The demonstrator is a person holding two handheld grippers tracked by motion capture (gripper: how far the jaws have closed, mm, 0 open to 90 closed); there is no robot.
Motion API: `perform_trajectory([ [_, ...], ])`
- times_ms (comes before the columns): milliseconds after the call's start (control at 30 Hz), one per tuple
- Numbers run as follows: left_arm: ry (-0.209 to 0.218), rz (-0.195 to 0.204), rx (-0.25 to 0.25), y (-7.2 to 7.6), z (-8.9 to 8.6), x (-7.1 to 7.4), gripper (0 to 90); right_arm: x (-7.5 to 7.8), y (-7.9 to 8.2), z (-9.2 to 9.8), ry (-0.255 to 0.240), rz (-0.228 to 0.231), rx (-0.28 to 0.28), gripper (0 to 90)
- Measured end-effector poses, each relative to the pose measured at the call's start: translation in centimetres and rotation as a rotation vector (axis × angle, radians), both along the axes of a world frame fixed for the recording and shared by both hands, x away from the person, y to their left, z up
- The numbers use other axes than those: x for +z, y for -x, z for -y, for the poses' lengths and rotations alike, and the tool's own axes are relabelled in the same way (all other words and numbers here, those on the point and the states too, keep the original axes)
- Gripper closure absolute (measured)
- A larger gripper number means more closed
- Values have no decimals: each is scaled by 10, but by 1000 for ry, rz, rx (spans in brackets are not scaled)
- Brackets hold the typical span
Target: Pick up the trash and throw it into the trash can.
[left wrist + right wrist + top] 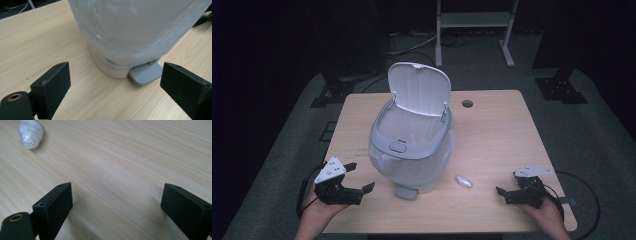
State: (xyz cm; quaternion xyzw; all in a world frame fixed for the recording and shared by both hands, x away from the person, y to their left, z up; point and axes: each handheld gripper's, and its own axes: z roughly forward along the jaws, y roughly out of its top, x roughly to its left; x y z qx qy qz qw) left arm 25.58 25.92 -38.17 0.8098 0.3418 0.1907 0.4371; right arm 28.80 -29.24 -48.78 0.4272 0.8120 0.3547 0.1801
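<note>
the pedal bin (412, 145) stands lid-up mid-bench, so its liner is reachable. left tongs (362, 177) and right tongs (506, 184) rest apart, empty, near the wrap ball (463, 181).

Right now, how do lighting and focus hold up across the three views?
High view: the table and white bin are evenly lit, the room behind falls to near black, mild softness overall. Left gripper view: the bin's liner looks hazy, the pedal clearer. Right gripper view: wood grain sharp, the plastic wad bright, soft jaw shadows.

Dark lab: lone wooden table (502, 130), metal stand (474, 20).
</note>
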Motion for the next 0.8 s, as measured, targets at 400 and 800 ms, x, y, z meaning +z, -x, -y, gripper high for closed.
perform_trajectory([
  [400,-58,-15,34,-2,-5,-37,12,0,0,0,0,-1,0,93],
  [800,-109,-60,54,-8,-6,-64,12,0,0,0,-2,0,-1,93],
])
